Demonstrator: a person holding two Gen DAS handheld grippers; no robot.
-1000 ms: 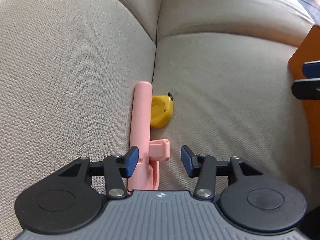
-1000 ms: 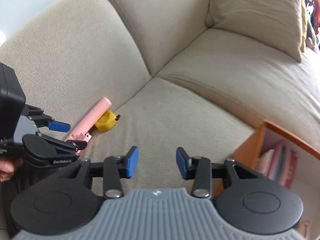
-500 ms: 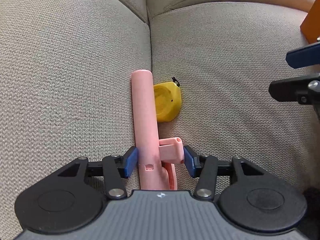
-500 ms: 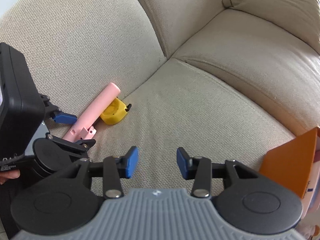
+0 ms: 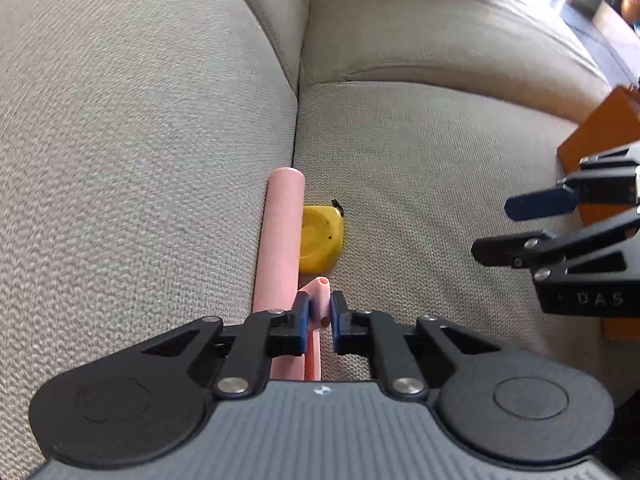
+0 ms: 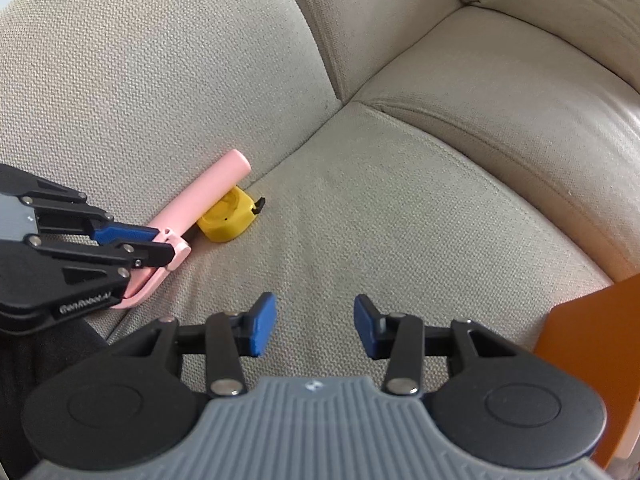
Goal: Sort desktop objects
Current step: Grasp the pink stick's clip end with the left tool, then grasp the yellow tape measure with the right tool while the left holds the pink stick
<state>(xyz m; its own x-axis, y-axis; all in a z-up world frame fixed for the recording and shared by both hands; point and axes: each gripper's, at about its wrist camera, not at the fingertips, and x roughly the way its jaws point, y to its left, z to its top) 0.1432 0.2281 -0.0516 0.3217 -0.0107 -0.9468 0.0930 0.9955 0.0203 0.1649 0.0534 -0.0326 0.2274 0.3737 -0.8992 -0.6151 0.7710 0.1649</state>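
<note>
A pink stick-like tool [image 5: 280, 236] with a side tab lies along the sofa seam; it also shows in the right wrist view [image 6: 208, 196]. My left gripper [image 5: 320, 312] is shut on its pink tab. A yellow tape measure [image 5: 320, 240] lies right beside the pink tube, also seen in the right wrist view [image 6: 228, 220]. My right gripper [image 6: 315, 326] is open and empty, hovering over the seat cushion to the right of both objects; its fingers [image 5: 540, 204] show at the right edge of the left wrist view.
An orange box [image 6: 592, 364] stands at the right on the seat, also in the left wrist view [image 5: 600, 136]. Beige sofa cushions [image 6: 400, 208] surround everything; the backrest rises behind.
My left gripper has moved forward and closed on the pink tool's tab. My right gripper has moved closer to the left one and lower over the cushion.
</note>
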